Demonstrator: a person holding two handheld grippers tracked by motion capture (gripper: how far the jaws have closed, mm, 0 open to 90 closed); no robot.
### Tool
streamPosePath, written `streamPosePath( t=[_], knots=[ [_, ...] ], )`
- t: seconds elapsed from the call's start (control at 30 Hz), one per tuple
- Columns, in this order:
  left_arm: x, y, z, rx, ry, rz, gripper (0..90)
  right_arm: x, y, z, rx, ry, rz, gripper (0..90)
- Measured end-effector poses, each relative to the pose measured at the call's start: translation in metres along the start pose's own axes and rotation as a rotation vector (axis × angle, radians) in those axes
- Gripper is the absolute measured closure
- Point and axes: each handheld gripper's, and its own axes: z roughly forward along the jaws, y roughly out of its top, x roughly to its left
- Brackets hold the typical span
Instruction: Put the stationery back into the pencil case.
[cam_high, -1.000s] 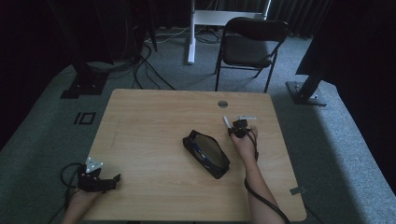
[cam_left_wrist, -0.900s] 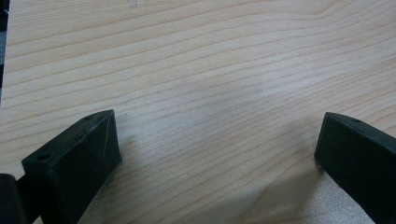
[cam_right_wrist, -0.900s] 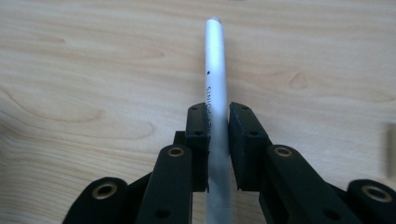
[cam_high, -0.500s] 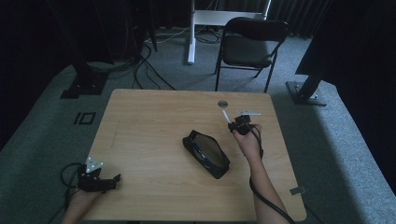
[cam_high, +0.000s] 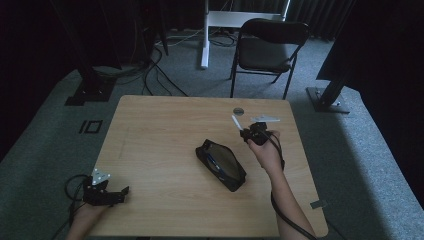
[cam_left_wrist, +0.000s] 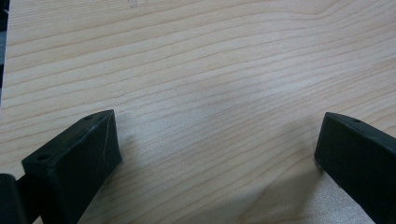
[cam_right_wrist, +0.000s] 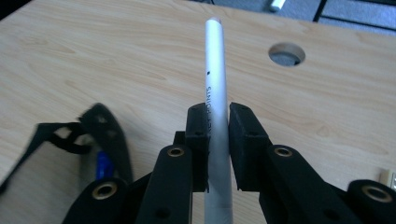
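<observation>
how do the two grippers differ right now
The right gripper is shut on a white pen; the left gripper stands open with nothing between its fingers. The right one is held above the table near the black pouch; the left sits low at the near left corner. Both have black fingers.

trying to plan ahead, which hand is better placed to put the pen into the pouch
Right. Its tool is already shut on the white pen, just beside the open black pouch. The left tool rests open at the table's near corner.
</observation>
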Motion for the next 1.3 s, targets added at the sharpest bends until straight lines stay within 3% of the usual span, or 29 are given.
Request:
streamPosePath(
  t=[0.37,0.7,1.03,1.3],
  knots=[
    [0.000,0.000,0.000,0.000,0.000,0.000,0.1,0.028,0.010,-0.020,-0.023,0.069,-0.061,78.4],
    [0.000,0.000,0.000,0.000,0.000,0.000,0.1,0.051,0.005,-0.024,-0.017,0.132,-0.094,78.4],
    [0.000,0.000,0.000,0.000,0.000,0.000,0.1,0.063,-0.006,-0.021,0.006,0.184,-0.107,78.4],
    [0.000,0.000,0.000,0.000,0.000,0.000,0.1,0.069,-0.018,-0.012,0.038,0.189,-0.120,78.4]
  ],
)
